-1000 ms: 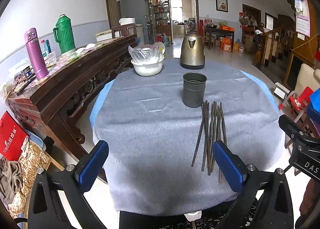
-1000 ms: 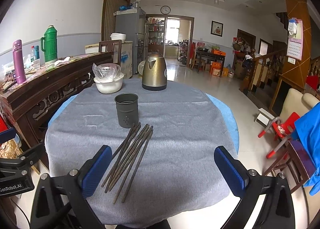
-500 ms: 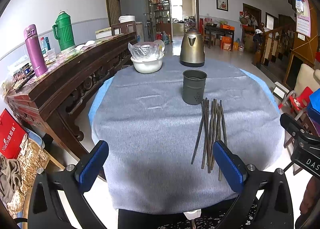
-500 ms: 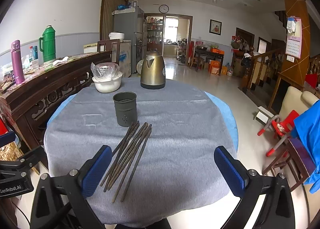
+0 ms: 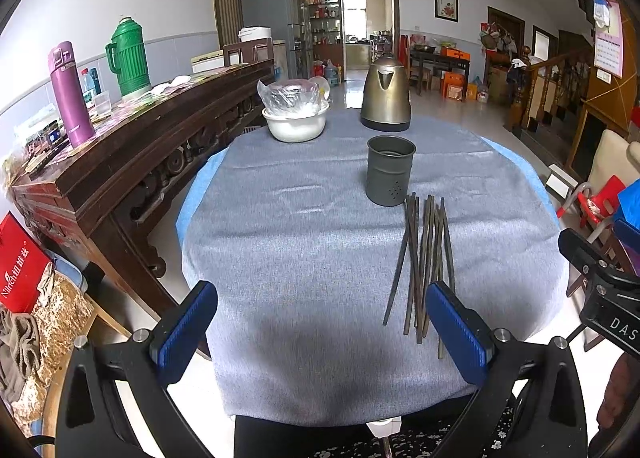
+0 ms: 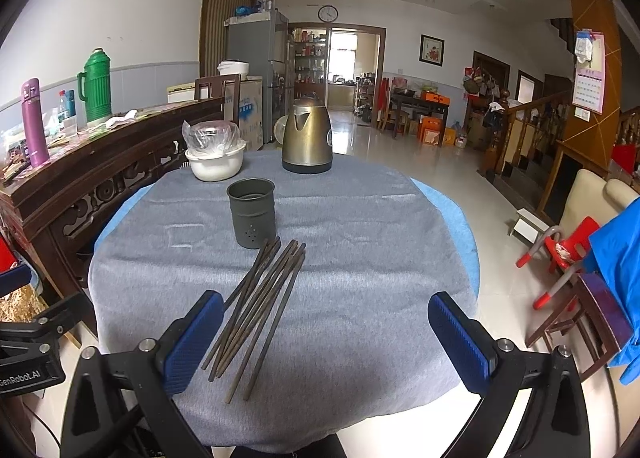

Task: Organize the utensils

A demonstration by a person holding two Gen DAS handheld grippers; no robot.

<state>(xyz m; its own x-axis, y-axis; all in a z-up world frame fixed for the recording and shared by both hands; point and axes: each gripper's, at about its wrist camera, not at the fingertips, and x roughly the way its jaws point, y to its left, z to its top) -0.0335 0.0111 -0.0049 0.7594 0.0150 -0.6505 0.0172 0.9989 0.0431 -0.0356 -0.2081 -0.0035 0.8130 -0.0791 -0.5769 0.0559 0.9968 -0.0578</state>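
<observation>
Left wrist view alone shows a sliver, perhaps a hand; both grippers gape, empty.

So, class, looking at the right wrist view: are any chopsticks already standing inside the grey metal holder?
No, all the chopsticks lie loose on the tablecloth in front of the holder.
</observation>
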